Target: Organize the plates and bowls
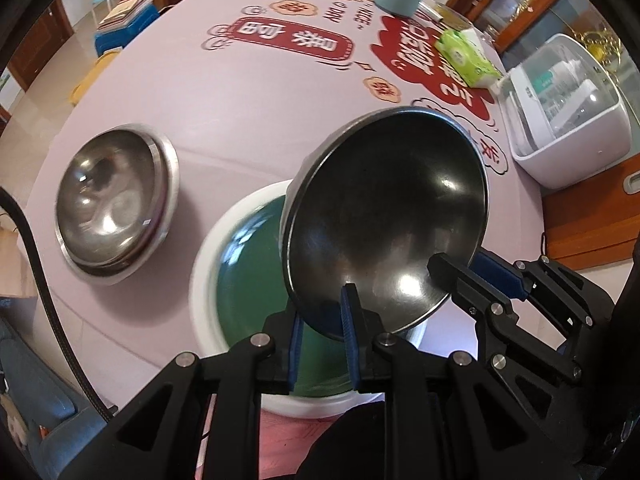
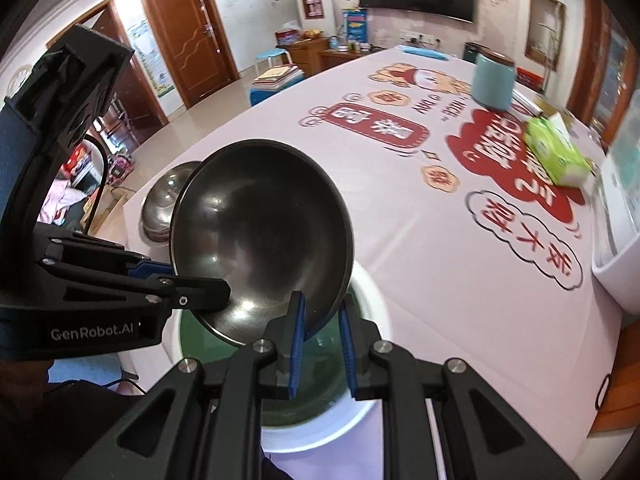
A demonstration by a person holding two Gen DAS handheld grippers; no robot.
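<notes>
Blue-padded left gripper point(image 1: 323, 354) and "GenRobot.AI"-marked right gripper point(image 2: 322, 354) both pinch the round, glossy steel bowl's point(image 1: 386, 220) rim, tilted above a green plate point(image 1: 248, 280) at seven o'clock.

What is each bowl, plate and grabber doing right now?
Steel bowl: lifted, tilted, gripped at its rim from two sides.
Green plate: flat on the table, beneath the bowl.
Stacked steel bowls: resting on the table, untouched.
Left gripper: shut on the bowl's rim.
Right gripper: shut on the bowl's rim.
</notes>
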